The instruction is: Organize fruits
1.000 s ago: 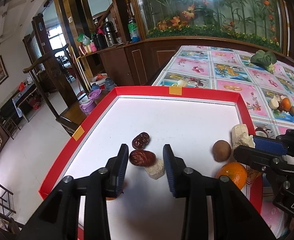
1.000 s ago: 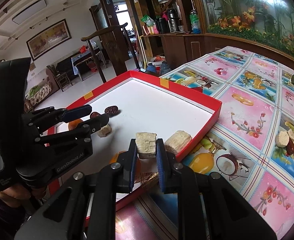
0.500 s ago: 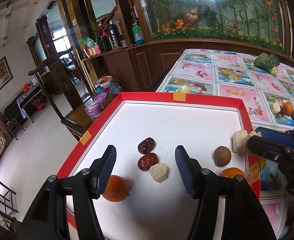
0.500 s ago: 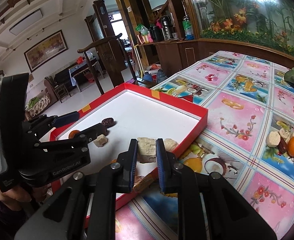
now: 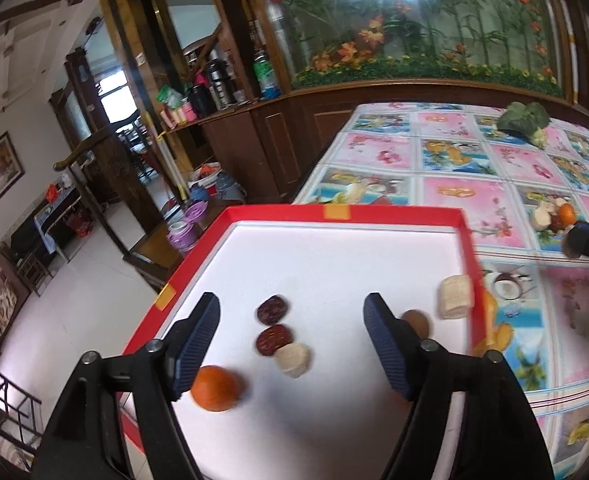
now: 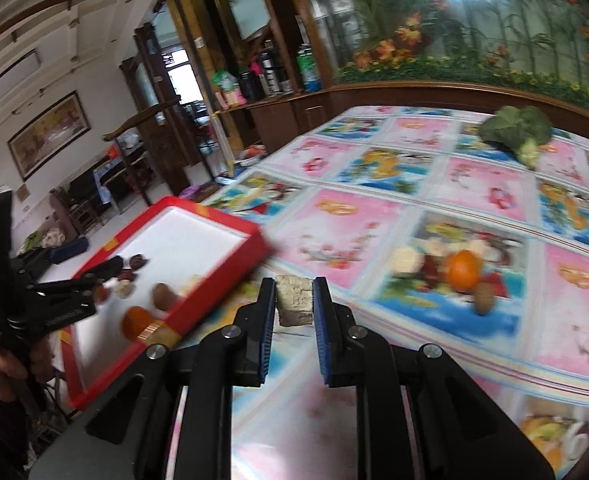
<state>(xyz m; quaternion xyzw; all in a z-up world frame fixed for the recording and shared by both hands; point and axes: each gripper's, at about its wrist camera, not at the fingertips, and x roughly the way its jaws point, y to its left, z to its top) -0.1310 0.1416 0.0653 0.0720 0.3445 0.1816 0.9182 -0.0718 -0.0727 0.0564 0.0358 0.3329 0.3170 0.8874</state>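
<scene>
Red tray (image 5: 390, 213) fills lower centre of left view, holding orange (image 5: 214, 388), two dates (image 5: 273, 334), pale chunks. Your left gripper (image 5: 290, 344) hovers above them, jaws spread wide, grasping nothing. Your right gripper (image 6: 293, 300) – jaws clenched on pale cut chunk (image 6: 293, 300), centre frame, above tablecloth (image 6: 474, 192). Fruit cluster (image 6: 460, 270) lies centre right – carry chunk level there, lower until touching, then release.

A leafy green vegetable (image 6: 516, 130) lies on the flowered tablecloth (image 6: 474, 192) before a planted glass wall (image 5: 406, 20).
</scene>
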